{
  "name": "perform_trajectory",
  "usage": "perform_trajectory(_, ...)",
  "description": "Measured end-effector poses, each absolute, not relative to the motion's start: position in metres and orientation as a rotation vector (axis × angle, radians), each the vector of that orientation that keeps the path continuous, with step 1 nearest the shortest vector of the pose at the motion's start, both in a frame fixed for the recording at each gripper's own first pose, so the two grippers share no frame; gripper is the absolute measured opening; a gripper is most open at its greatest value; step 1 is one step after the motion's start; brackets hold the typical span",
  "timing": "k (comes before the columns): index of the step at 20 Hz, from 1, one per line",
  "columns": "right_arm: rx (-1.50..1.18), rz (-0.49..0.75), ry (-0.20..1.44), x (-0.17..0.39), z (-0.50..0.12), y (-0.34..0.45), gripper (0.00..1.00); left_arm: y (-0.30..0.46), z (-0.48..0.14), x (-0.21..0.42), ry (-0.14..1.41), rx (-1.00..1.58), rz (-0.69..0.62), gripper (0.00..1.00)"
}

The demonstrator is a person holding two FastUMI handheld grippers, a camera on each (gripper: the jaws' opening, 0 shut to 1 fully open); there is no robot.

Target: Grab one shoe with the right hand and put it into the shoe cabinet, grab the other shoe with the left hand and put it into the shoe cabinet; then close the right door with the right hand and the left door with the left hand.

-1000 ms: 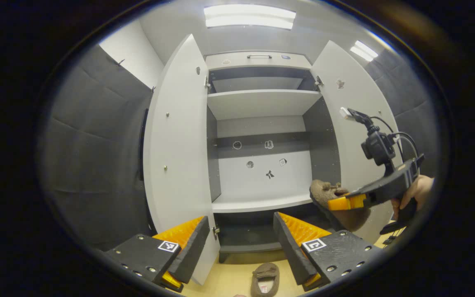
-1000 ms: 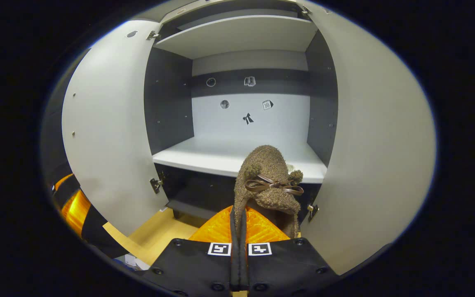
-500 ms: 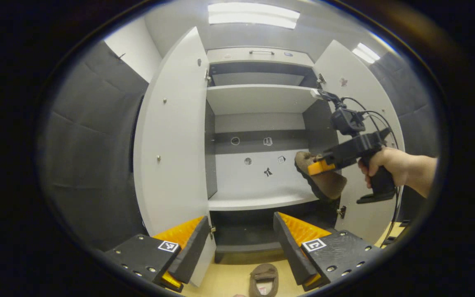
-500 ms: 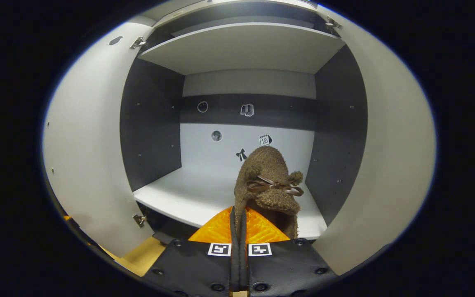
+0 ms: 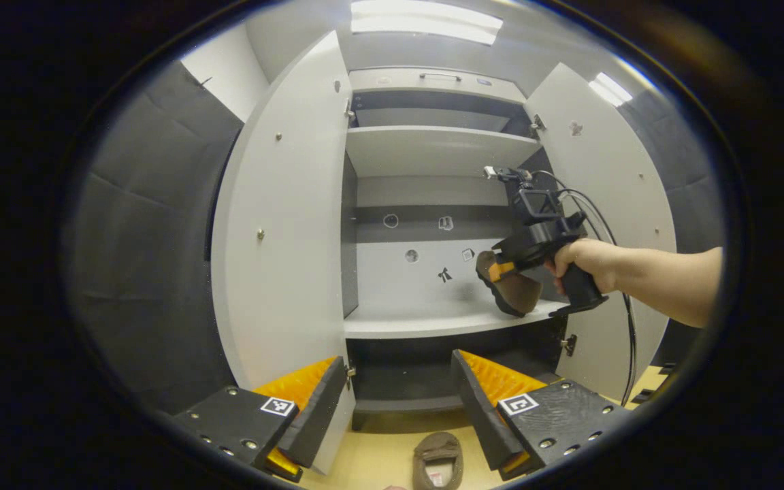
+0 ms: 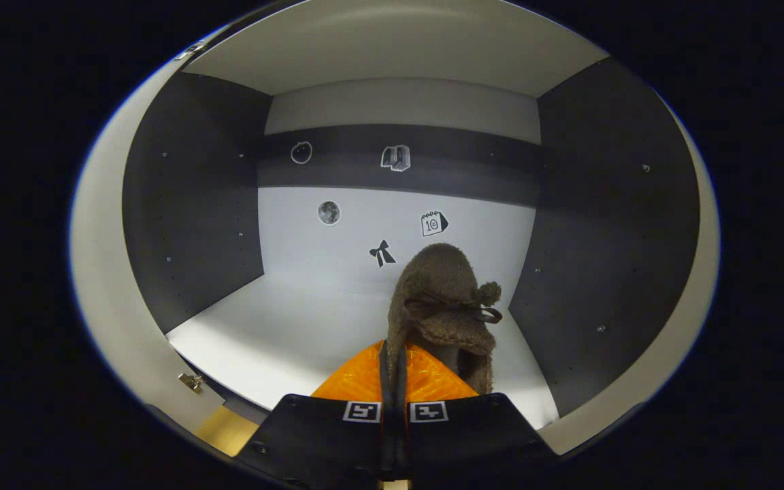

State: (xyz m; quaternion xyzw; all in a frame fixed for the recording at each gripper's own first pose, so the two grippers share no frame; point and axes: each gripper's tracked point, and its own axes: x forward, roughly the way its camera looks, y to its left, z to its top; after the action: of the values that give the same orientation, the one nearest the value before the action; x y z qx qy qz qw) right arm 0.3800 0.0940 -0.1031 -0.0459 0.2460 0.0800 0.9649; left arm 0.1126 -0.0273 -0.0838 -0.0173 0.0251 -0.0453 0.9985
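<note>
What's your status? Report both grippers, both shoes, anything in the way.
Right gripper shut on first shoe, held over middle shelf. Left gripper open, low; second shoe on floor. Both doors open, shelf path unobstructed.

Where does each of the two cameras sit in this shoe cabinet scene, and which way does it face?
Left gripper view: rides the open left gripper, low before the shoe cabinet, facing its open doors; shows the hand holding the right gripper.
Right gripper view: rides the right gripper, inside the cabinet, facing its back wall; fingers shut on the brown shoe.
Shared: shoe, middle shelf.
</note>
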Motion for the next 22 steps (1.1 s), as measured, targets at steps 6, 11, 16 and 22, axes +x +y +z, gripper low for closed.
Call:
perform_trajectory(6, -0.121, 0.150, 0.489, 0.404, -0.113, 0.096, 0.21, -0.024, -0.095, 0.118, 0.082, -0.042, -0.090, 0.98)
perform_trajectory(11, -0.095, 0.133, 0.315, 0.388, -0.067, 0.089, 0.97, -0.027, -0.106, 0.121, 0.112, -0.041, -0.104, 0.98)
perform_trajectory(16, -0.072, 0.151, 0.131, 0.331, -0.002, 0.080, 0.97, -0.029, -0.114, 0.126, 0.145, -0.052, -0.122, 0.92)
perform_trajectory(22, -0.018, 0.163, 0.080, 0.250, 0.025, 0.057, 0.99, -0.034, -0.138, 0.132, 0.207, -0.063, -0.175, 0.92)
